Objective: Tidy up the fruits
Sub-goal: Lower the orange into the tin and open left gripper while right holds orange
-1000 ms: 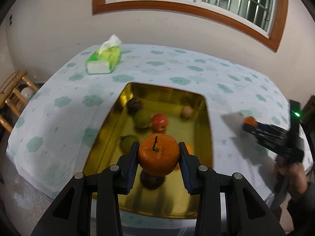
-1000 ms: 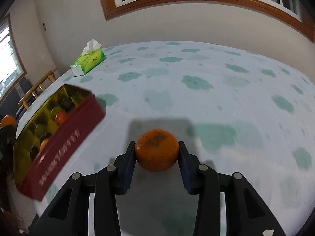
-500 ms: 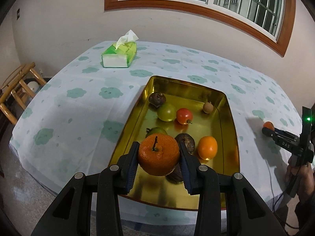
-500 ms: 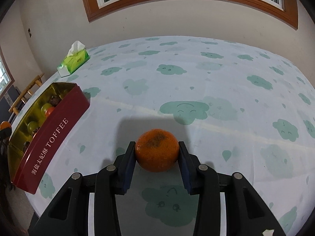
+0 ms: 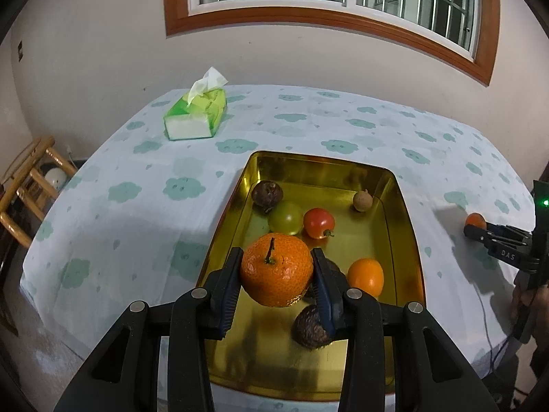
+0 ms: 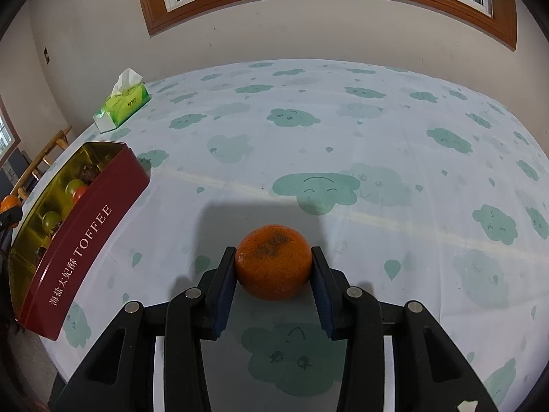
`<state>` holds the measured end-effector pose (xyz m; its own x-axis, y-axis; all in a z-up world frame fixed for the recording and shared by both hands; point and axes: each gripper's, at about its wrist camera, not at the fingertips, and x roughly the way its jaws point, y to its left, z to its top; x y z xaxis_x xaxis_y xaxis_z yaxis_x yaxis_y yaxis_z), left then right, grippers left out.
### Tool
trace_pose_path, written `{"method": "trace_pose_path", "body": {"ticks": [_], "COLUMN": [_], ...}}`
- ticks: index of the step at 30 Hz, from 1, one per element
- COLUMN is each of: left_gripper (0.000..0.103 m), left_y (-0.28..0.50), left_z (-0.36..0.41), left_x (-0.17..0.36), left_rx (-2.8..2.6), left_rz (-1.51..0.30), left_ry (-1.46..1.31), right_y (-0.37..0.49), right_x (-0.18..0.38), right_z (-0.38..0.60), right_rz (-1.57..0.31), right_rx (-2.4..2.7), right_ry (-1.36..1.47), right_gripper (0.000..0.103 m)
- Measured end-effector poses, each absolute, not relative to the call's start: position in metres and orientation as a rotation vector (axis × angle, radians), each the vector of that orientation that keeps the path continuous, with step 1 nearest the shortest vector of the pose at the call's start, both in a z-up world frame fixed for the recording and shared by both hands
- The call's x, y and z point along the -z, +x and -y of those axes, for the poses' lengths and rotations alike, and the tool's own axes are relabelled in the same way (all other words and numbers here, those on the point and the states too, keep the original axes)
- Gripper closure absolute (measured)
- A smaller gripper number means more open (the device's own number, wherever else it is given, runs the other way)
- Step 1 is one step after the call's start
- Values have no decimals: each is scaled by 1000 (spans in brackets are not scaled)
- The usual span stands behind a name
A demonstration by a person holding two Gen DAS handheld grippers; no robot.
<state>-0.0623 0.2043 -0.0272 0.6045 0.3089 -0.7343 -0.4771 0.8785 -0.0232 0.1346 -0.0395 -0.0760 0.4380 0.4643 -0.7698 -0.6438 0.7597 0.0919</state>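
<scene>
My left gripper (image 5: 276, 271) is shut on a stemmed orange (image 5: 276, 269) and holds it above the near end of a gold tin (image 5: 408, 213). The tin holds a red tomato (image 5: 318, 223), a green fruit (image 5: 285, 218), a small orange (image 5: 365, 276), brown fruits (image 5: 267, 193) and a small tan fruit (image 5: 362, 201). My right gripper (image 6: 273, 267) is shut on a second orange (image 6: 273, 266), low over the tablecloth, right of the tin's red TOFFEE wall (image 6: 82, 243). The right gripper also shows in the left wrist view (image 5: 475, 225).
A green tissue box (image 5: 197, 115) stands at the table's far left; it also shows in the right wrist view (image 6: 121, 104). A wooden chair (image 5: 25, 185) stands beyond the table's left edge. The cloud-patterned tablecloth (image 6: 377, 158) stretches to the right of the tin.
The left gripper, still holding its orange, has drawn back and up, so the whole tin shows. The right gripper with its orange has moved right, away from the tin.
</scene>
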Motion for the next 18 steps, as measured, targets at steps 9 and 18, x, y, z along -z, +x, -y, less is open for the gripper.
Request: {"method": "trace_pose_path", "body": {"ticks": [9,18], "left_gripper": [63,63], "left_y": [-47,-35], "left_z": [-206,-209], "left_x": [34,39], "left_rx": [-461,-457], "left_rz": [-821,-840], "left_ry": [-185,-159], "right_y": [135,135], "right_x": [76,76], "right_z": [40,40], "right_rz": [-878,-878], "right_rx": [-696,-696], "right_ry": [-228,-228], "right_gripper": [65,64]}}
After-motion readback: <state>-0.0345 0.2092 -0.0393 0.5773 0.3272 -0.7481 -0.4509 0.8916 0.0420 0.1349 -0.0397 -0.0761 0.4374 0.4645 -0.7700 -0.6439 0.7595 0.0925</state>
